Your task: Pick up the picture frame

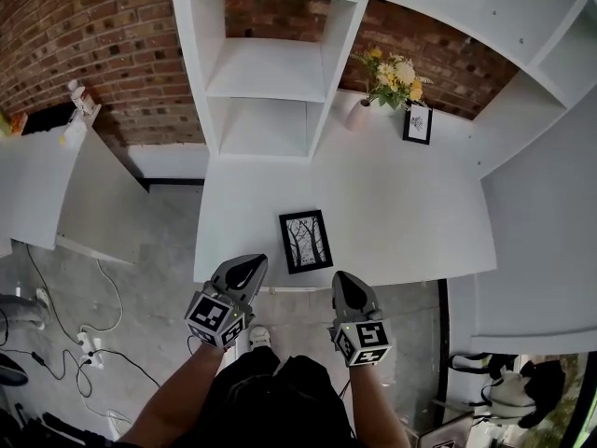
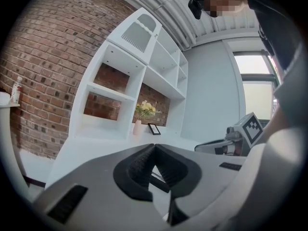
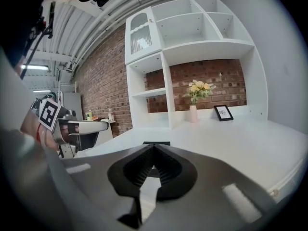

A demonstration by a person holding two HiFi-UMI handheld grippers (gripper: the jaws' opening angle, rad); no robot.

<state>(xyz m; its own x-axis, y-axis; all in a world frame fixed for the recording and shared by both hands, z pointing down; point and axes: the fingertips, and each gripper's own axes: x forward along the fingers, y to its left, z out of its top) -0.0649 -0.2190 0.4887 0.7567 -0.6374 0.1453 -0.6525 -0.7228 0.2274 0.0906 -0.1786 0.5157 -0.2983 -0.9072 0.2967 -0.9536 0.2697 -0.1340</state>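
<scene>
Brick walling is backing a white shelf unit (image 1: 266,73) and a white table (image 1: 392,213), where the picture frame (image 1: 306,241) is lying flat near the front edge. At that edge the left gripper (image 1: 248,267) is hovering, its jaws pressing together tip to tip and gripping nothing; the frame is sitting just ahead of it and to its right, not touching. Beside it the right gripper (image 1: 347,282) is likewise staying closed and empty, with the frame lying just ahead and to its left. Well beyond both grippers, by the wall, a vase of yellow flowers (image 1: 392,80) and a small second frame (image 1: 418,124) are standing upright.
</scene>
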